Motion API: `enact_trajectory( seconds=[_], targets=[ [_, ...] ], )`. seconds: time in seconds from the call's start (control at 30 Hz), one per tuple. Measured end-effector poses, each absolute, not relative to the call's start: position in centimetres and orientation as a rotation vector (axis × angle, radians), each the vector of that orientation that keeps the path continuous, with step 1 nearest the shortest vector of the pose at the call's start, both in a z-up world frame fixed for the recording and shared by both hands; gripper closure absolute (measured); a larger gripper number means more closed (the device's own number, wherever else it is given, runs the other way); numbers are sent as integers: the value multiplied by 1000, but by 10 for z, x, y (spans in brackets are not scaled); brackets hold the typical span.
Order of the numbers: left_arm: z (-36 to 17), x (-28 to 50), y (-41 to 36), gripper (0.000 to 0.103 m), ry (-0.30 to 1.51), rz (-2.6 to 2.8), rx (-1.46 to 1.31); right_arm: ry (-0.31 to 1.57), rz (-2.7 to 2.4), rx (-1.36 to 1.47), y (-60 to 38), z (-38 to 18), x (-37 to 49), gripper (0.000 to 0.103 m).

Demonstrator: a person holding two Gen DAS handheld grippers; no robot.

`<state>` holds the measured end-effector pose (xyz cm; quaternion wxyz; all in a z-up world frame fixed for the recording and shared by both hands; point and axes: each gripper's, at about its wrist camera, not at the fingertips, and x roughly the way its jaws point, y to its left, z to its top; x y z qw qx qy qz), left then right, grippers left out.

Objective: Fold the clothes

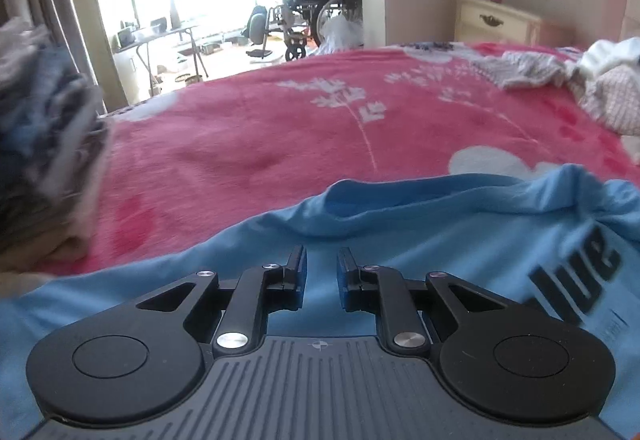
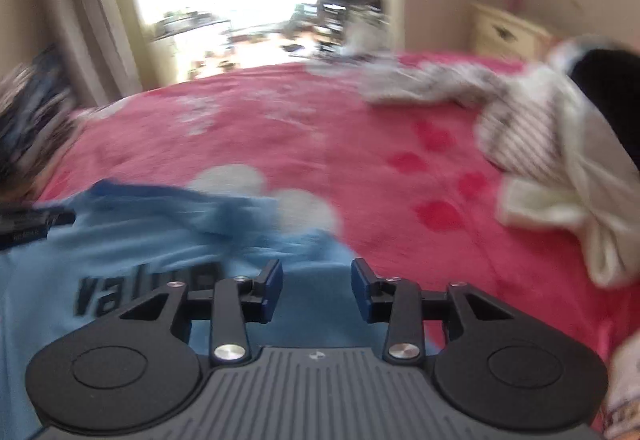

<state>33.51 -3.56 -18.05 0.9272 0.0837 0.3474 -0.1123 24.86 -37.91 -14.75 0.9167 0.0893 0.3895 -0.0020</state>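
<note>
Blue T-shirt (image 1: 440, 240): lying spread on the pink floral bedspread (image 1: 260, 144), dark lettering facing up, its far edge rumpling into a raised fold, directly beneath both claws.
Left gripper (image 1: 322, 272): hovering over the shirt with a narrow gap showing between its jaws; blue cloth is showing through that gap, nothing is being pinched.
Right gripper (image 2: 317, 286): hanging over the shirt's right-hand edge, jaws standing about half apart, gripping nothing.
Step in hand: by appearances, the two claws are settling over the shirt to take hold for a fold; no fold is showing yet.
Next move: likely calling for each claw to drop onto an edge or corner and pinch a single layer, with the rumpled far fold being smoothed first.
Surroundings: unfolded pale garments (image 2: 540, 144) are heaped to the right; a blurred stack of clothes (image 1: 44, 112) is sitting at left; a wheelchair (image 1: 320, 12) and a cream nightstand (image 1: 492, 18) are standing beyond the bed.
Obstacles: nothing is lying across the shirt; the right view is blurring.
</note>
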Motion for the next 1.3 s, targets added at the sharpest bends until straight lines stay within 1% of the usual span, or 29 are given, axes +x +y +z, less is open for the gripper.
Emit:
enact_trajectory(
  seconds=[0.07,0.13,0.23,0.27,0.3,0.33,0.4,0.63,0.7,0.77,0.8,0.83,0.9,0.97,1.0,1.1,1.17,1.2,1.23,1.3],
  targets=[
    [-190,342,-40,87,722,-215,132,826,-35,316,-409,-156,248,59],
    [-196,347,-43,87,723,-194,116,845,-59,447,-434,-167,250,55],
    [-200,352,-45,87,708,-164,107,900,-13,621,-458,-188,261,55],
    [-200,355,-46,87,704,-153,101,918,-11,666,-461,-195,263,58],
    [-200,358,-46,87,701,-141,89,929,-5,691,-461,-200,265,74],
    [-200,361,-45,87,701,-132,74,925,3,682,-459,-200,267,92],
    [-202,367,-44,87,700,-111,67,892,7,630,-452,-192,268,99],
    [-206,379,-41,87,677,-58,59,614,-87,326,-434,-121,264,100],
    [-206,381,-40,87,673,-46,53,589,-135,234,-431,-116,271,100],
    [-207,383,-40,87,668,-34,53,606,-195,102,-426,-128,282,100],
    [-207,383,-40,87,666,-31,52,641,-240,55,-426,-139,290,100],
    [-208,383,-40,87,664,-29,52,699,-285,29,-430,-154,298,97],
    [-209,382,-39,87,659,-28,50,797,-354,35,-439,-178,308,95],
    [-208,382,-36,87,659,-35,33,809,-420,80,-451,-186,304,94],
    [-208,382,-34,87,658,-39,25,773,-422,110,-454,-180,299,94],
    [-208,381,-28,87,659,-57,-12,623,-377,188,-454,-148,282,85],
    [-208,379,-24,87,664,-69,-32,568,-251,214,-440,-132,284,84],
    [-208,379,-22,87,667,-75,-41,564,-167,235,-430,-126,291,80],
    [-208,378,-21,87,664,-79,-42,585,-68,269,-418,-124,303,70],
    [-209,376,-20,87,659,-83,-39,661,119,325,-391,-128,336,59]
  ],
)
